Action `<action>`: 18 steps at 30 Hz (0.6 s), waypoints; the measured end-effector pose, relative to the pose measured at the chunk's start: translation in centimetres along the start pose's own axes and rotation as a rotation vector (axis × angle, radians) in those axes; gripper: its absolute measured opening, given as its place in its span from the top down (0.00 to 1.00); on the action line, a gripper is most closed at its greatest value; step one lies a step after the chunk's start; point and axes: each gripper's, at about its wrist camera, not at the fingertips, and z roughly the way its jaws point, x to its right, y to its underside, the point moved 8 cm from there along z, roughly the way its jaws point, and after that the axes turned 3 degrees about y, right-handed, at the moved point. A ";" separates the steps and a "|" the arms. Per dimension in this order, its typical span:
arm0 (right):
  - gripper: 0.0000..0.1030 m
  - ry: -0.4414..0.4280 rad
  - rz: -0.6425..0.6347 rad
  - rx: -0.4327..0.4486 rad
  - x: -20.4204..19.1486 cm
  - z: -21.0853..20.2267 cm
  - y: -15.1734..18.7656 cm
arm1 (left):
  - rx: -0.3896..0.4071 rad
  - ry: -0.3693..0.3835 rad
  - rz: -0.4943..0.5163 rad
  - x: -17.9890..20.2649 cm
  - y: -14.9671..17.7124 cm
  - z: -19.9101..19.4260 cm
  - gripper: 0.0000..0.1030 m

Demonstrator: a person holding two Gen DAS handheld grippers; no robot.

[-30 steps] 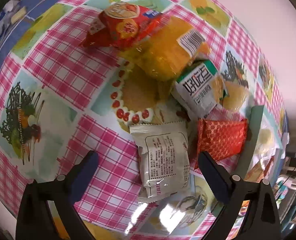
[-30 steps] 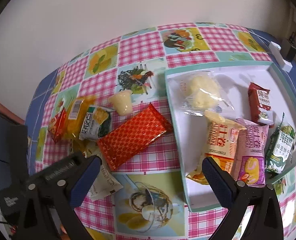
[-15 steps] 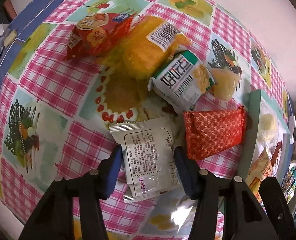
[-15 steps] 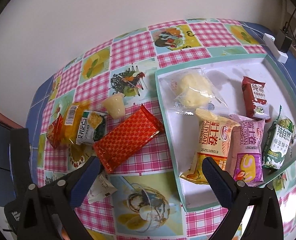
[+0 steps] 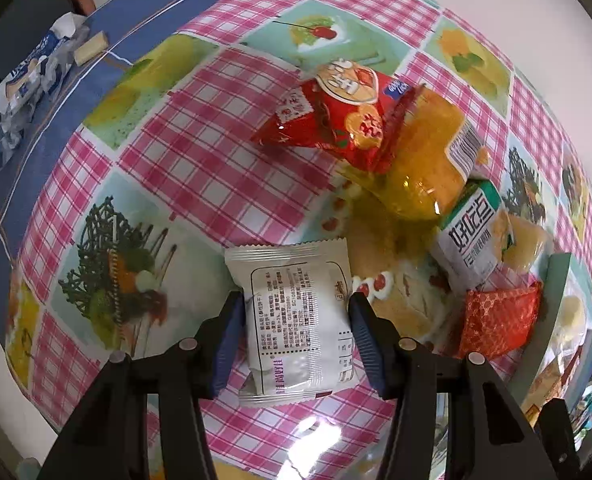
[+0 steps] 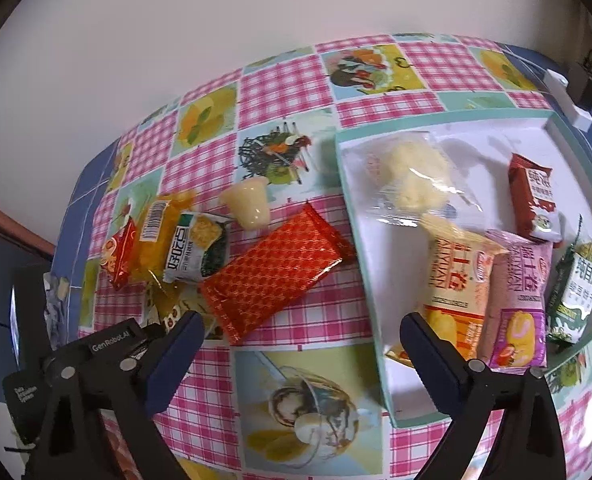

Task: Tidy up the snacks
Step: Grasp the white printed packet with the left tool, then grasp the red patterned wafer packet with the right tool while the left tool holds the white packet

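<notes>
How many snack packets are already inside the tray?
5 in the tray: clear bun bag at the back, dark red packet far right, orange packet, pink packet, green packet. Some may be hidden underneath.

In the left wrist view, the white packet (image 5: 300,316) has both long edges covered by the blue fingers (image 5: 227,344), and its small print is too fine to read. The red patterned packet (image 5: 500,320) at three o'clock is partly hidden behind the green-and-white packet (image 5: 470,236), and the tray (image 5: 556,300) there is squeezed against the picture's rim, its contents blurred. In the right wrist view, the left gripper's black body (image 6: 107,340) at eight o'clock covers whatever it holds. The tray's near corner (image 6: 408,420) sits behind a finger, and the surface (image 6: 296,92) runs off the lower edge.
</notes>
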 end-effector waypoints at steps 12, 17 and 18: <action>0.14 0.026 0.000 -0.027 -2.3 2.4 -1.3 | -0.022 0.058 0.012 -4.0 -2.9 -1.5 0.47; 0.15 0.070 0.076 -0.078 -2.3 5.1 -2.0 | -0.021 0.064 0.012 -5.5 -4.2 -1.1 0.47; 0.15 0.083 0.087 -0.084 -2.2 5.5 -2.2 | -0.021 0.064 0.011 -5.8 -4.4 -1.1 0.47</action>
